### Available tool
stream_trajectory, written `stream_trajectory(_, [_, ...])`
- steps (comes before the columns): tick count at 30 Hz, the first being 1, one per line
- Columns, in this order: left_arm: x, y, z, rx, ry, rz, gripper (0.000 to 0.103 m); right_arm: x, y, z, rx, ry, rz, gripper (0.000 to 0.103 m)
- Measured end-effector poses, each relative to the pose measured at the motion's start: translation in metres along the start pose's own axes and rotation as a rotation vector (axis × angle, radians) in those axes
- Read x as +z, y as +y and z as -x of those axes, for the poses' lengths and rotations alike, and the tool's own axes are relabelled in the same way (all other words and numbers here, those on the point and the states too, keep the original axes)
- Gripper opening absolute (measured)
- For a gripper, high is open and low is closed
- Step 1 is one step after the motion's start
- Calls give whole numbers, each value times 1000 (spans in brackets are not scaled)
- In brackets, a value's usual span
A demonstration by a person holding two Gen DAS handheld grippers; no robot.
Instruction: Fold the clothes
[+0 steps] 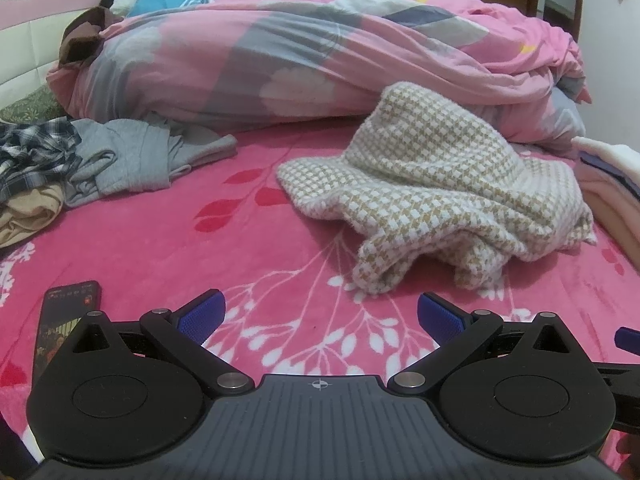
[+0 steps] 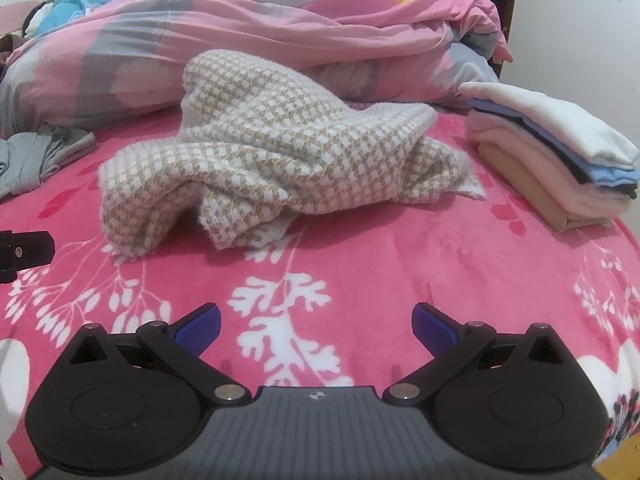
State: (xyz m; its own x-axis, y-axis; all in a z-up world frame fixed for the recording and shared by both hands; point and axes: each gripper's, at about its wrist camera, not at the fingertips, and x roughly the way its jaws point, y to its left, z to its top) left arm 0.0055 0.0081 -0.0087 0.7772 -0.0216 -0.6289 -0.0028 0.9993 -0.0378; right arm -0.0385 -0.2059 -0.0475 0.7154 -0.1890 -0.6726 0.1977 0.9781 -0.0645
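A crumpled beige-and-white houndstooth garment [image 1: 436, 200] lies on the pink floral bed cover [image 1: 240, 256], ahead and right of my left gripper [image 1: 320, 314]; it also shows in the right wrist view [image 2: 272, 160]. My left gripper is open and empty, held low over the bed. My right gripper [image 2: 316, 326] is open and empty, short of the garment's near edge. A pile of unfolded clothes lies at the left: a grey garment [image 1: 136, 156], a plaid shirt [image 1: 32, 152] and a tan piece [image 1: 28, 212].
A stack of folded clothes [image 2: 560, 156] sits at the bed's right side. A bunched pink quilt [image 1: 304, 56] runs across the back. A phone [image 1: 64, 320] lies on the cover near my left gripper. The left gripper's edge [image 2: 24, 248] shows at the left of the right wrist view.
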Motion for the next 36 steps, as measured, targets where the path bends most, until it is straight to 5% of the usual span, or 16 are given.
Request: stream_trajectory(36, [3,-1,-7,-31,-40,-11,103,4,1,-9,1,9,-4,103])
